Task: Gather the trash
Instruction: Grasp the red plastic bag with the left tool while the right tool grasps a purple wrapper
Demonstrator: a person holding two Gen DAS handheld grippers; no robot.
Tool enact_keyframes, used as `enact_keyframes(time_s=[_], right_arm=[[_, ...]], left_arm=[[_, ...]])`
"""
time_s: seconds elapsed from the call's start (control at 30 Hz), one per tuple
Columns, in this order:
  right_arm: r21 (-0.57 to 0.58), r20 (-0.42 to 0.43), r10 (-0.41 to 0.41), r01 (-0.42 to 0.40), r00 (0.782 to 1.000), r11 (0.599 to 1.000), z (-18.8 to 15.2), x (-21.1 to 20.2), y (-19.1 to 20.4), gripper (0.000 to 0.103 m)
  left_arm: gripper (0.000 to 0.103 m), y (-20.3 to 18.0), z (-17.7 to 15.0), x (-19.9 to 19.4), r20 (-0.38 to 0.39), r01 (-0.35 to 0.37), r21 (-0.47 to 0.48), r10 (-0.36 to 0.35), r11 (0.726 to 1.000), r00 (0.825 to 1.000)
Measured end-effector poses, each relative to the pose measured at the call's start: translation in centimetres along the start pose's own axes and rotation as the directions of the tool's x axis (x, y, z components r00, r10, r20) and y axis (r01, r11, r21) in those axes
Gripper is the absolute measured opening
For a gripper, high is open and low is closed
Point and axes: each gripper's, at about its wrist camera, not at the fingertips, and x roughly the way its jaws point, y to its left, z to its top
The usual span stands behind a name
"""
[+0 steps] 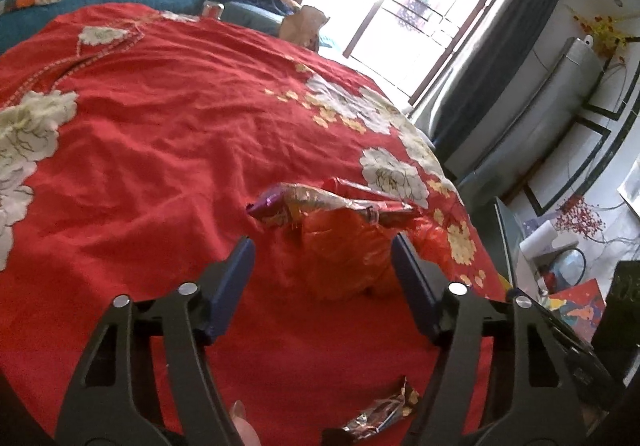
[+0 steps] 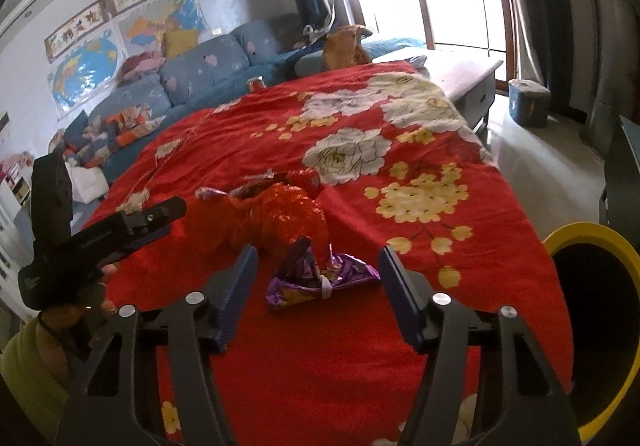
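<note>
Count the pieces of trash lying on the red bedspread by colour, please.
Orange-red plastic bag: 1
Purple foil wrapper: 1
Red-and-gold foil wrapper, lying on the far edge of the bag: 1
Total: 3
The silver-brown wrapper low in the left wrist view may be the purple one from another angle, so it is not counted twice.

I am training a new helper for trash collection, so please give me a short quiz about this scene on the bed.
1. True or false: the purple wrapper lies between the jaws of the right gripper.
2. The rim of the bin is: A yellow, B green, C white.
3. Fill in: the left gripper has its jaws on either side of an orange plastic ____.

Key: 1 true; 2 A; 3 bag.
</note>
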Motion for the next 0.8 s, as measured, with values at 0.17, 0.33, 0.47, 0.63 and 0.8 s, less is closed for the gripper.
enact_keyframes(time_s=[0.17,0.33,0.47,0.63,0.8], right_arm=[[-0.012,-0.031,0.012,-0.013,0.999,1.0,0.0,1.4,0.3,0.051],[-0.024,-0.058,0.017,-0.018,0.998,1.0,0.0,2.7,0.6,0.044],[-0.029,-0.073,0.02,-0.023,0.997,0.999,0.0,3.6,0.7,0.036],[-0.041,-0.081,0.033,-0.037,0.996,0.998,-0.2,4.0,1.1,0.021],[-0.028,-0.077,0.036,-0.038,0.996,0.999,-0.5,3.6,0.9,0.009]], left_arm=[[0.055,0.3,-0.4,1.2,-0.039,0.028,-0.01,-0.029,1.0,0.999],[0.05,0.5,-0.7,2.0,-0.064,0.041,-0.023,-0.042,0.999,0.997],[0.047,0.6,-0.9,2.3,-0.074,0.048,-0.031,-0.05,0.998,0.996],[0.036,0.6,-1.0,2.4,-0.083,0.06,-0.031,-0.062,0.998,0.995],[0.022,0.6,-1.1,2.4,-0.09,0.074,-0.025,-0.076,0.997,0.993]])
